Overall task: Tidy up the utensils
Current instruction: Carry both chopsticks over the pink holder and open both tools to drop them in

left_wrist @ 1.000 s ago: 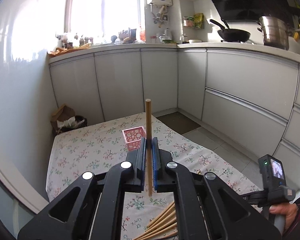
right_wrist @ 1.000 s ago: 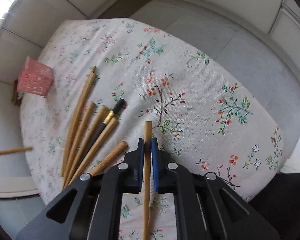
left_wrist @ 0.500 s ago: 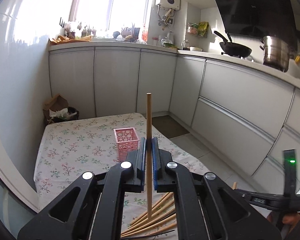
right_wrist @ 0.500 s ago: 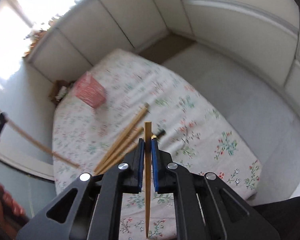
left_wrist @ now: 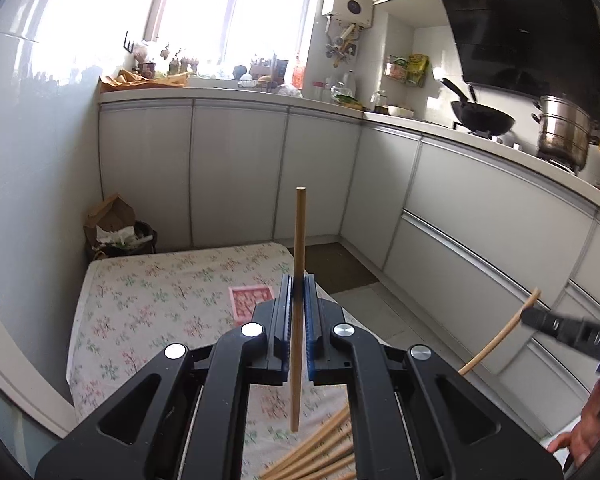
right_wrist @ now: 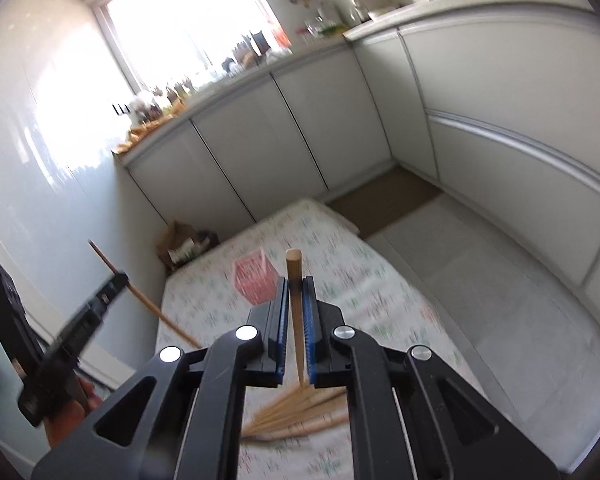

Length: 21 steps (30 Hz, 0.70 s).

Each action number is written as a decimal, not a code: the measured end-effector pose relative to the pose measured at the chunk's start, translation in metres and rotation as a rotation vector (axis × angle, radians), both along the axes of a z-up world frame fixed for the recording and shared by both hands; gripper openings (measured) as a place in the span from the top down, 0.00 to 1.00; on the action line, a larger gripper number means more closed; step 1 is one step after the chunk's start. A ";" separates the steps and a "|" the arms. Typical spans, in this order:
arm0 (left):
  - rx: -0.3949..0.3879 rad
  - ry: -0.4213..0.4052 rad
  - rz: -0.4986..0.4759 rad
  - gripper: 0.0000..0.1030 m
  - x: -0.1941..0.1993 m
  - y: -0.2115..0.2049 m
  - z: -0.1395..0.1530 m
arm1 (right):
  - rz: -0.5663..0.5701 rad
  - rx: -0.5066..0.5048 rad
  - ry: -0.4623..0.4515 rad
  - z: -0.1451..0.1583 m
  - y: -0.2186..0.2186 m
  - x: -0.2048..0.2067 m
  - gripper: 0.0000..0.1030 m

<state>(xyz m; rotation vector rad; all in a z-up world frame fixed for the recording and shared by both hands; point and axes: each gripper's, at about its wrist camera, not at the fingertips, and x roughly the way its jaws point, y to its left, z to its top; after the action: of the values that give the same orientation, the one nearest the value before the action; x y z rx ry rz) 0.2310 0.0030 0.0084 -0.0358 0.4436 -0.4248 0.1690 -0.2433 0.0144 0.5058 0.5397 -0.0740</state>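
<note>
Left hand-held gripper [left_wrist: 298, 300] is clamped on a wooden chopstick [left_wrist: 299, 240], held upright between the blue pads, its top end well above the fingers and its lower end hanging below them over the desk [left_wrist: 140, 304]. Right hand-held gripper [right_wrist: 296, 300] is clamped on a second chopstick [right_wrist: 294, 268], also roughly upright, thick end sticking up past the fingertips. Both are up in the air above the floral-cloth desk, neither touching it.

Pink basket [left_wrist: 249, 300] stands on the desk ahead of both grippers, partly hidden behind the left fingers. Loose chopstick pile [left_wrist: 324, 456] lies fanned out on the cloth near the front edge, below the grippers; blurred in the right wrist view.

From the left wrist view the right gripper shows at the right edge with its chopstick slanting. Person's hand [left_wrist: 584, 436] grips the handle there.

Kitchen cabinets [left_wrist: 236, 168] behind, wok [left_wrist: 482, 120] and steel pot [left_wrist: 564, 132] on the far countertop.
</note>
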 end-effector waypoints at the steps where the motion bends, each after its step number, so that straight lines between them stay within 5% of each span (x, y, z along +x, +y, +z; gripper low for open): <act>1: -0.001 -0.005 0.008 0.95 0.007 0.000 0.003 | 0.005 -0.001 -0.016 0.005 0.000 0.013 0.93; 13: -0.023 -0.059 0.082 0.95 0.125 -0.009 0.028 | 0.045 0.012 -0.180 0.038 0.014 0.172 0.93; 21: -0.027 -0.008 0.115 0.95 0.182 -0.013 -0.016 | 0.093 -0.003 -0.158 -0.015 0.039 0.249 0.93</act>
<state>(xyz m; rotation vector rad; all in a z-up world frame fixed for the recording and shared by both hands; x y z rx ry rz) 0.4131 -0.0102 -0.0077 -0.0855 0.4259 -0.3177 0.4177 -0.2041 -0.0001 0.4786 0.4072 0.0533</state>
